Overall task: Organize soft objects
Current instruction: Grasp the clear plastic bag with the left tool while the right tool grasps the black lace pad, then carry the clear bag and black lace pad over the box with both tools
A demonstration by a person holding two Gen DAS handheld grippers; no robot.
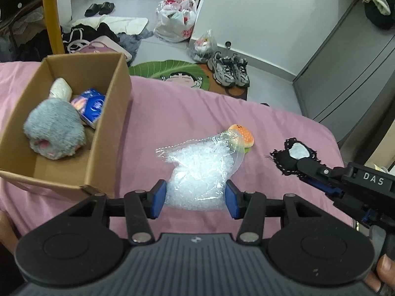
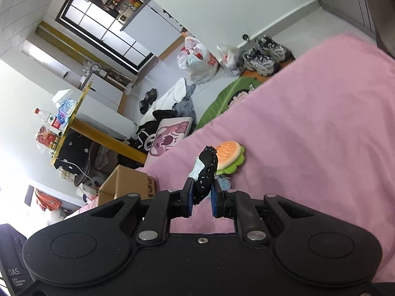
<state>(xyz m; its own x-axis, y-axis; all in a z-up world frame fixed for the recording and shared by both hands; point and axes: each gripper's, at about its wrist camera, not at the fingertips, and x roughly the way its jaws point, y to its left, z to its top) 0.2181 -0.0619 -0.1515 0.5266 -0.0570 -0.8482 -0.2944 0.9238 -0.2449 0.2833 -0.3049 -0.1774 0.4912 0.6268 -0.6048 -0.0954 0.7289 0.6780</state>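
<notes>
Left gripper (image 1: 195,198) pinches the bead bag (image 1: 197,172); right gripper (image 2: 200,197) pinches a black pouch (image 2: 206,172) — cardboard box (image 1: 108,133) interior left-view only.

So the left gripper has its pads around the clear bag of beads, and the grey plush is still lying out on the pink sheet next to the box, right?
Not quite. The grey plush is already inside the cardboard box, beside a blue packet, as the left wrist view shows. The rest holds: the left gripper has its pads either side of the clear bag of beads.
</notes>
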